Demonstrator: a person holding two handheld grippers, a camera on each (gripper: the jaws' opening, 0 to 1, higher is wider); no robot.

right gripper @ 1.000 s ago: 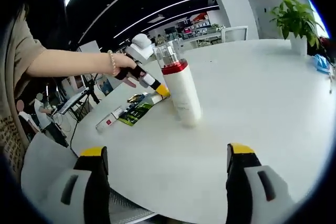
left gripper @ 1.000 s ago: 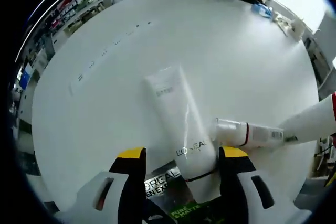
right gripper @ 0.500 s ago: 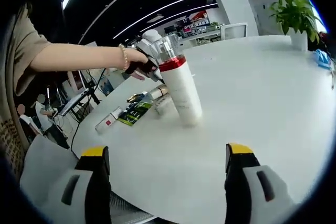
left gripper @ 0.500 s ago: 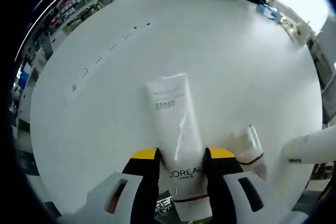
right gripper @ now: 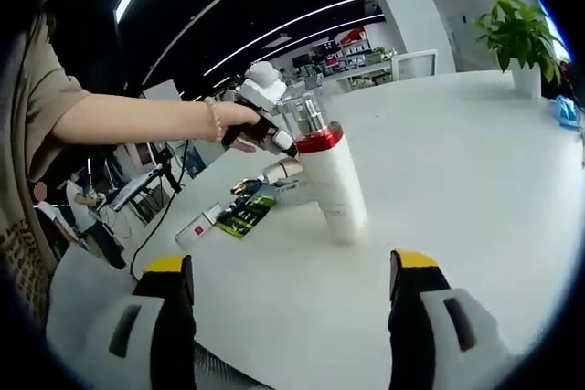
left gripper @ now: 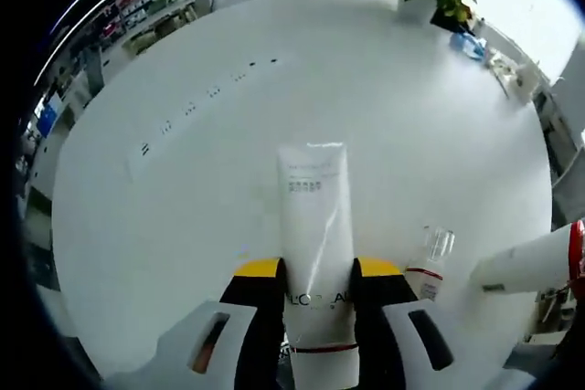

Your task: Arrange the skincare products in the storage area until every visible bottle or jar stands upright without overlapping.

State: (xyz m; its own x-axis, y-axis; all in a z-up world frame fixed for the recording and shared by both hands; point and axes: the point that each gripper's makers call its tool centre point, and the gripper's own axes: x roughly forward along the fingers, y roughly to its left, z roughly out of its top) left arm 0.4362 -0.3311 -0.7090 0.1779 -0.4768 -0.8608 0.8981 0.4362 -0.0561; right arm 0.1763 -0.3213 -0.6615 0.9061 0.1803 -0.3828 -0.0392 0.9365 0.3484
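Observation:
A white L'Oréal tube (left gripper: pixel 315 235) points away from me, and my left gripper (left gripper: pixel 315 282) is shut on its lower part, the yellow-tipped jaws pressing both sides. To its right sits a small bottle (left gripper: pixel 427 268) with a clear cap and a red band. A tall white bottle (left gripper: pixel 533 263) reaches in from the right edge. In the right gripper view that tall bottle (right gripper: pixel 335 180), with its red collar and clear cap, stands upright on the white table (right gripper: pixel 475 162). The small bottle (right gripper: pixel 280 170) lies behind it. My right gripper (right gripper: pixel 292 312) hangs open above the table's near edge, holding nothing.
A person's hand (right gripper: pixel 239 123) holds the left gripper behind the tall bottle. A green and black box (right gripper: pixel 245 213) and a small white and red box (right gripper: pixel 203 223) lie at the table's left edge. A potted plant (right gripper: pixel 519 36) stands at the far side.
My left gripper has closed on the white tube and turned it straight along the jaws, off the green box. The right gripper stays open, its view barely shifted.

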